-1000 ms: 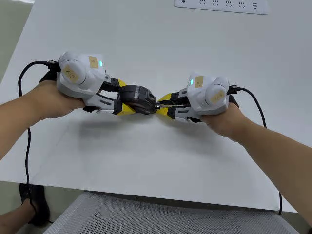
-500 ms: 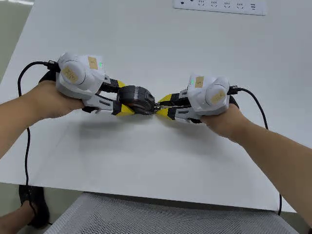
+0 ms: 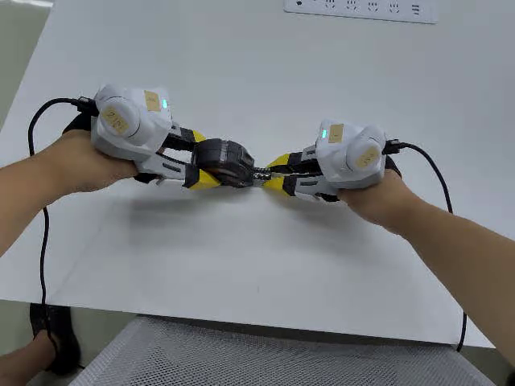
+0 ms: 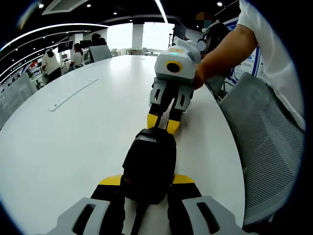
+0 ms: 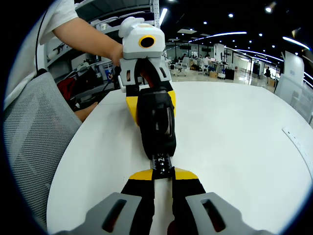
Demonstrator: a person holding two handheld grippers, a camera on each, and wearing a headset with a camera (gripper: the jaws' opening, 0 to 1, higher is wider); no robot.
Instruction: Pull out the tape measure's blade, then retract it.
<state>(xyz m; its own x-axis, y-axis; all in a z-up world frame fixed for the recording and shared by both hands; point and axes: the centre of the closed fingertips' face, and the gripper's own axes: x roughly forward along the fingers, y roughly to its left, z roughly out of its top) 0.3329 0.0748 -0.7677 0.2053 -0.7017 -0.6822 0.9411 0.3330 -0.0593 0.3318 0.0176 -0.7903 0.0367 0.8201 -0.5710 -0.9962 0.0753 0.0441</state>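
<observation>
A: State of left claw (image 3: pixel 201 160)?
B: Clamped on the black tape measure (image 3: pixel 229 163), its case between the jaws, held above the white tabletop (image 3: pixel 241 265).
A: And right claw (image 3: pixel 273 173)?
B: Pinched almost closed on the blade (image 5: pixel 161 162) tip. A short marked stretch shows between case and claw.

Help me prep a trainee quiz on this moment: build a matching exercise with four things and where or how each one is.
Things:
1. left gripper
2. right gripper
3. blade
4. power strip

States:
A. lying at the far edge of the table
B. shut on the black tape measure
C. barely drawn out
D. pinching the blade's end

Pairs: 1-B, 2-D, 3-C, 4-A
</observation>
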